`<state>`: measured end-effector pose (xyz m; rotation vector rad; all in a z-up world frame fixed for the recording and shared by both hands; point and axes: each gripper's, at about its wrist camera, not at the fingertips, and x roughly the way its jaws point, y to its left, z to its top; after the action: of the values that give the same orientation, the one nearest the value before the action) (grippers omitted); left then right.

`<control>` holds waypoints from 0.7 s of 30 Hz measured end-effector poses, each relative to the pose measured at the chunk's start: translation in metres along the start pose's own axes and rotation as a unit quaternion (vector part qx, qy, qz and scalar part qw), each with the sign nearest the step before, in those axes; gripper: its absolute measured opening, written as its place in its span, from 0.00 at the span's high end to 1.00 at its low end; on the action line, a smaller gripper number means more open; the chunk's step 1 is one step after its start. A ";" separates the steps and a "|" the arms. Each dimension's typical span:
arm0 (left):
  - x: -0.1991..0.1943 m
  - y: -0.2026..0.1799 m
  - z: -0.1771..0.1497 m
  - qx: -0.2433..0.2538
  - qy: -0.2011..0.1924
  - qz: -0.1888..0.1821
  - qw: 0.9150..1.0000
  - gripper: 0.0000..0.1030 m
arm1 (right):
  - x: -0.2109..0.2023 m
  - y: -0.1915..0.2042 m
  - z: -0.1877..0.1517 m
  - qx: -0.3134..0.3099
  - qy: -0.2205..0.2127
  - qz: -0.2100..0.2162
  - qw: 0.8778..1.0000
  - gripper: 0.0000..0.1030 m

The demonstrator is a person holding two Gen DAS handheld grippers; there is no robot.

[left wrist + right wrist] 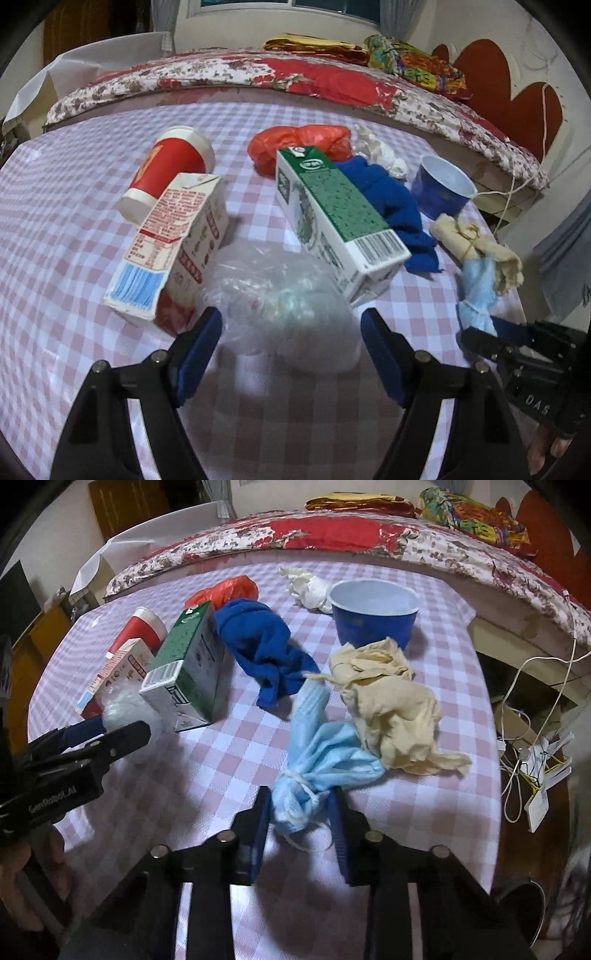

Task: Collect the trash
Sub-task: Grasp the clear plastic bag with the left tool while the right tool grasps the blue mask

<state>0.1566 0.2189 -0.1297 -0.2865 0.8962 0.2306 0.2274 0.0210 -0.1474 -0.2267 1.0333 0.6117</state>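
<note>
Trash lies on a pink-checked table [295, 424]. A crumpled clear plastic bag [284, 302] sits between the fingers of my left gripper [290, 328]; the pads stand at its sides without squeezing it, so the gripper is open. My right gripper [301, 812] is shut on the knotted end of a light blue face mask [314, 760], which trails forward to a beige cloth [391, 709]. From the left wrist view the right gripper [484, 332] shows at the right edge with the mask [476, 295] rising from it. The left gripper [122, 731] shows at the left in the right wrist view.
A red-and-white carton [173, 247] and a green carton [332, 221] flank the bag. Behind lie a red cup [166, 170], an orange bag [295, 144], a blue cloth [388, 206], a white glove [380, 151] and a blue paper cup [443, 188]. A bed [258, 77] borders the far edge; cables [535, 720] hang right.
</note>
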 end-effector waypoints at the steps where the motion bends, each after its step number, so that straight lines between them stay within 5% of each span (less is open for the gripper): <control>1: 0.002 0.002 0.000 -0.003 0.004 0.001 1.000 0.24 | 0.000 0.000 0.000 0.000 -0.001 0.000 1.000 0.72; 6: -0.005 0.007 -0.006 -0.010 -0.005 -0.008 1.000 0.46 | -0.009 0.002 -0.002 -0.004 -0.012 0.002 1.000 0.77; 21: -0.056 -0.011 -0.024 0.014 -0.038 -0.026 0.999 0.50 | -0.075 0.005 -0.029 -0.010 -0.065 -0.003 0.998 0.78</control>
<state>0.1085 0.1958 -0.0975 -0.2735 0.8155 0.1798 0.1763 -0.0156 -0.0976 -0.2045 0.9005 0.6235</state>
